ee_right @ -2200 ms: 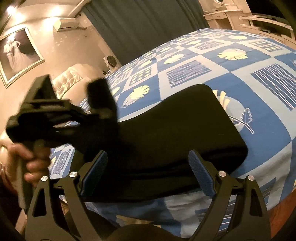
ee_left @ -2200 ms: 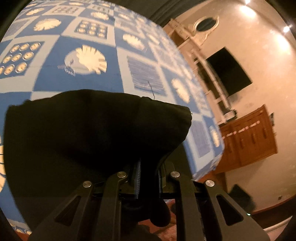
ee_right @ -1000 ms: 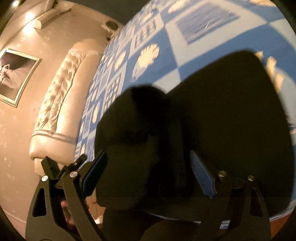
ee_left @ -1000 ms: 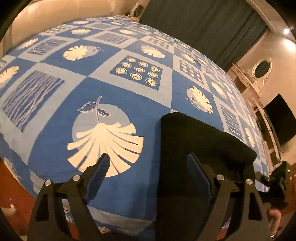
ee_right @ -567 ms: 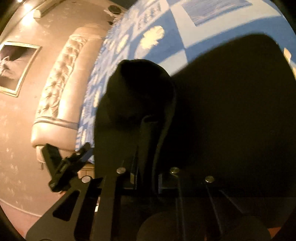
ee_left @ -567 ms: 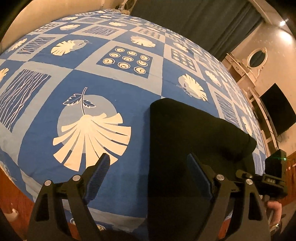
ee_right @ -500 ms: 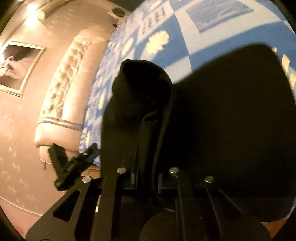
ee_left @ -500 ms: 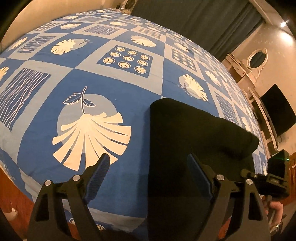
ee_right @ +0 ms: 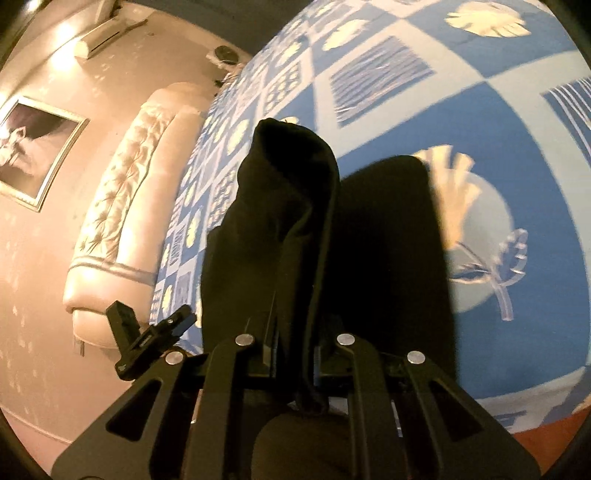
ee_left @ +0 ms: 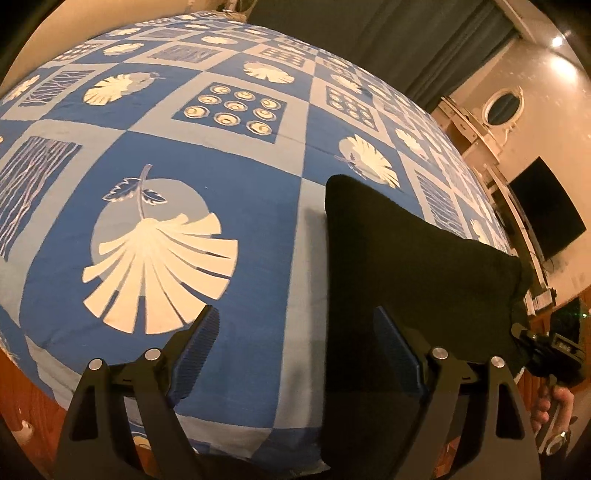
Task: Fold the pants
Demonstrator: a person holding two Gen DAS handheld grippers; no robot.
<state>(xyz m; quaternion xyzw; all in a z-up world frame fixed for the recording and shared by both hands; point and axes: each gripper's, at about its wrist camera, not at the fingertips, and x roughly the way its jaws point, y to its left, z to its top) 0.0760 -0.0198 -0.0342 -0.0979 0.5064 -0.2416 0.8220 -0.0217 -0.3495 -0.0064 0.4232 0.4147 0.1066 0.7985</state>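
Note:
The black pants (ee_left: 413,266) lie folded on the blue patterned bedspread (ee_left: 258,184), near the bed's front edge. My left gripper (ee_left: 295,350) hovers open above their left edge; one blue pad (ee_left: 195,347) is over the bedspread, the other over the dark cloth. In the right wrist view my right gripper (ee_right: 291,354) is shut on a raised fold of the pants (ee_right: 291,192), which stands up between the fingers. The rest of the pants (ee_right: 391,240) lies flat behind it. The right gripper (ee_left: 546,350) also shows at the pants' right corner, held by a hand (ee_left: 554,402).
A padded headboard (ee_right: 122,206) and a framed picture (ee_right: 33,151) stand left of the bed. A dark curtain (ee_left: 388,33), a shelf with an oval mirror (ee_left: 504,107) and a black screen (ee_left: 543,210) line the far side. The left gripper (ee_right: 147,339) shows beside the bed.
My right gripper has shut on the pants' edge and drawn a fold of cloth up and across. The left gripper stays open in about the same place.

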